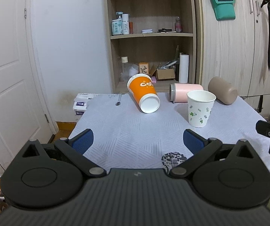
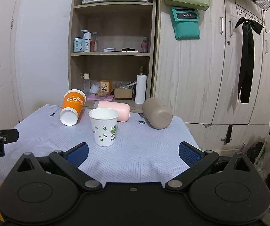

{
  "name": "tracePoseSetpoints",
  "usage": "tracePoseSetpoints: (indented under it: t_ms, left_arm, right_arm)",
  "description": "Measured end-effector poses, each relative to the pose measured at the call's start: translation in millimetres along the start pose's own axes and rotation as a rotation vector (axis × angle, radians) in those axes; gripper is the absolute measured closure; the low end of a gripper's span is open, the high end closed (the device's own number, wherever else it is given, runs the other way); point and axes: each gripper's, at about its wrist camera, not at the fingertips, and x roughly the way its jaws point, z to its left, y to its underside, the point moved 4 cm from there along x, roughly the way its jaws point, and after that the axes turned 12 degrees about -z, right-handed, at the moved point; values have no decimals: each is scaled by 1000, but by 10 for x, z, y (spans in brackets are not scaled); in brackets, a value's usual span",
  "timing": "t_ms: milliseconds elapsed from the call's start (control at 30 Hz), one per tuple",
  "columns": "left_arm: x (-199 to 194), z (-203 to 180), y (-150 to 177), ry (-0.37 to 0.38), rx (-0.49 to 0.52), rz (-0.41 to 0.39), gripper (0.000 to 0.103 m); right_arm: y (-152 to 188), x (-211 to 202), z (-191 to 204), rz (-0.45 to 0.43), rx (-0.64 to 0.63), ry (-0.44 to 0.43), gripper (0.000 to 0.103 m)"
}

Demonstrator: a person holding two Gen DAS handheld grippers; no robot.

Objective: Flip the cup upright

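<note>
An orange paper cup (image 1: 143,92) (image 2: 72,106) lies tipped over, its white bottom towards me. A pink cup (image 1: 186,92) (image 2: 116,109) and a brown cup (image 1: 222,90) (image 2: 157,113) lie on their sides at the back of the table. A white paper cup with green leaves (image 1: 200,108) (image 2: 104,126) stands upright. My left gripper (image 1: 137,141) is open and empty above the near table edge. My right gripper (image 2: 133,150) is open and empty, just short of the white cup and to its right.
The table wears a pale patterned cloth (image 1: 125,128) (image 2: 144,150). A wooden shelf unit (image 1: 150,35) with bottles and boxes stands behind it, with wardrobe doors (image 2: 210,66) to the right. Tissue packs (image 1: 81,103) sit beyond the table's left corner.
</note>
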Motion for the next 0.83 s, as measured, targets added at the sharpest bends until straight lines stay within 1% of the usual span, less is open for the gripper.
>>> tracePoseSetpoints:
  t_ms: [367, 833]
  left_arm:
    - [38, 22, 19, -2, -11, 20, 0]
    - [-5, 20, 31, -13, 6, -2, 0]
  right_arm:
    - [20, 6, 10, 10, -8, 0, 0]
    - [43, 10, 4, 20, -16, 2, 0]
